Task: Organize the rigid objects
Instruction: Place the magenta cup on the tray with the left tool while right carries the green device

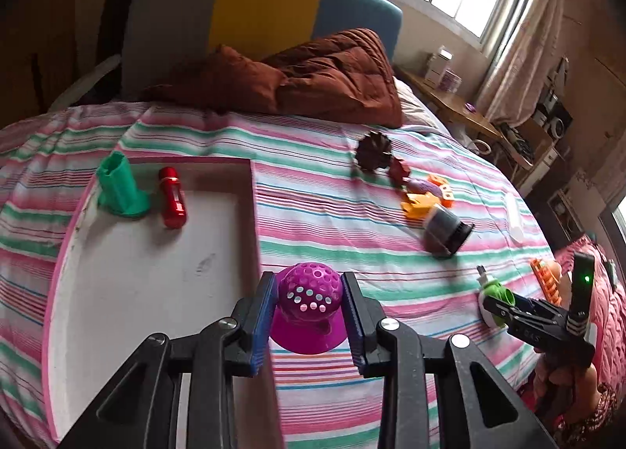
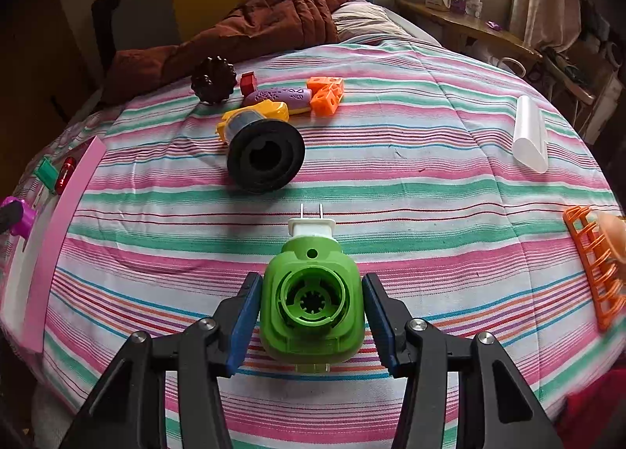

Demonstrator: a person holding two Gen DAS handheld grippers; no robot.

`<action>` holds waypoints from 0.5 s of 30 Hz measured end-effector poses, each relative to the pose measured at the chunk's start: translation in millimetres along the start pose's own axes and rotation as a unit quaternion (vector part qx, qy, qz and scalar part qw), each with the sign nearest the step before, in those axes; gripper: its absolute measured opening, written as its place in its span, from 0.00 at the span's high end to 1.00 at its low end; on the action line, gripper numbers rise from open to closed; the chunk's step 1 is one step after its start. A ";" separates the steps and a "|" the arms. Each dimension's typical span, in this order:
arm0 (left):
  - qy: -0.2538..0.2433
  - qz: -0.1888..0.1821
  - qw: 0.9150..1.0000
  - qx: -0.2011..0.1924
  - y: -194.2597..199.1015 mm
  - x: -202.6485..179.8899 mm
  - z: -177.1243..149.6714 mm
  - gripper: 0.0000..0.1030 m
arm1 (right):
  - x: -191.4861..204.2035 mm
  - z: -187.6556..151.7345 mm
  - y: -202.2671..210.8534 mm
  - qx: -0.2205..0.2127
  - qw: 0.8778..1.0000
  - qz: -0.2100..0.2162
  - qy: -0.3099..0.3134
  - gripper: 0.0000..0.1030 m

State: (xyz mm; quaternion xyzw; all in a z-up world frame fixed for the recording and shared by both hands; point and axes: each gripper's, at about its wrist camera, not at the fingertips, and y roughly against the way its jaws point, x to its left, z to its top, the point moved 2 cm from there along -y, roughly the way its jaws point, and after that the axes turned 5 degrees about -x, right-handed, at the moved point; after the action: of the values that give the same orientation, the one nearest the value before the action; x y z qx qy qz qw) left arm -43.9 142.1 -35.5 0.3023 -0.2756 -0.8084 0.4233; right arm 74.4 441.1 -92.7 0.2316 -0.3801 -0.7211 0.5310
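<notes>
My left gripper [image 1: 309, 300] is shut on a purple perforated dome piece [image 1: 309, 292], held just right of the white tray's pink rim [image 1: 256, 214]. A green holder [image 1: 121, 187] and a red cylinder [image 1: 172, 196] lie in the tray. My right gripper [image 2: 312, 308] has its jaws around a green plug-in device [image 2: 311, 300] with white prongs, lying on the striped bedspread; a narrow gap shows at each pad. The right gripper also shows in the left wrist view [image 1: 497, 304].
On the bed lie a black funnel-shaped part [image 2: 266, 153], a yellow piece [image 2: 254, 116], a purple case [image 2: 279, 95], orange cubes [image 2: 326, 93], a dark fluted mould [image 2: 213, 79], a white tube [image 2: 530, 134] and an orange rack [image 2: 596, 253]. A brown quilt [image 1: 313, 73] lies behind.
</notes>
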 end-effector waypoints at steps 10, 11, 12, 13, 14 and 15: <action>0.043 0.077 0.996 -0.009 -9.5 87.4 16.5 0.68 | 10.3 1.9 4.9 0.006 0.999 0.006 -0.032 0.49; 0.047 0.081 0.996 -0.007 -13.0 94.6 17.6 0.68 | 15.3 2.5 7.0 0.003 1.000 0.004 -0.027 0.49; 0.051 0.086 0.995 -0.006 -16.1 100.8 18.4 0.68 | 21.0 3.8 9.2 -0.001 1.000 0.001 -0.019 0.49; 0.057 0.091 0.994 -0.002 -20.2 107.9 19.7 0.68 | 27.4 5.1 11.9 -0.005 1.000 -0.002 -0.009 0.49; 0.062 0.093 0.994 0.002 -24.5 114.4 21.0 0.68 | 34.1 6.4 14.7 -0.009 1.000 -0.002 0.000 0.49; 0.066 0.097 0.993 0.004 -28.3 120.9 22.4 0.68 | 40.6 7.9 17.5 -0.011 1.000 0.000 0.008 0.49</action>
State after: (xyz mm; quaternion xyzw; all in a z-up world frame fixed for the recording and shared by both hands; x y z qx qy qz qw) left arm -130.3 57.2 -71.3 0.3287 -0.2786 -0.7408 0.5153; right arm 65.5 402.6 -71.2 0.2312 -0.3678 -0.7234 0.5366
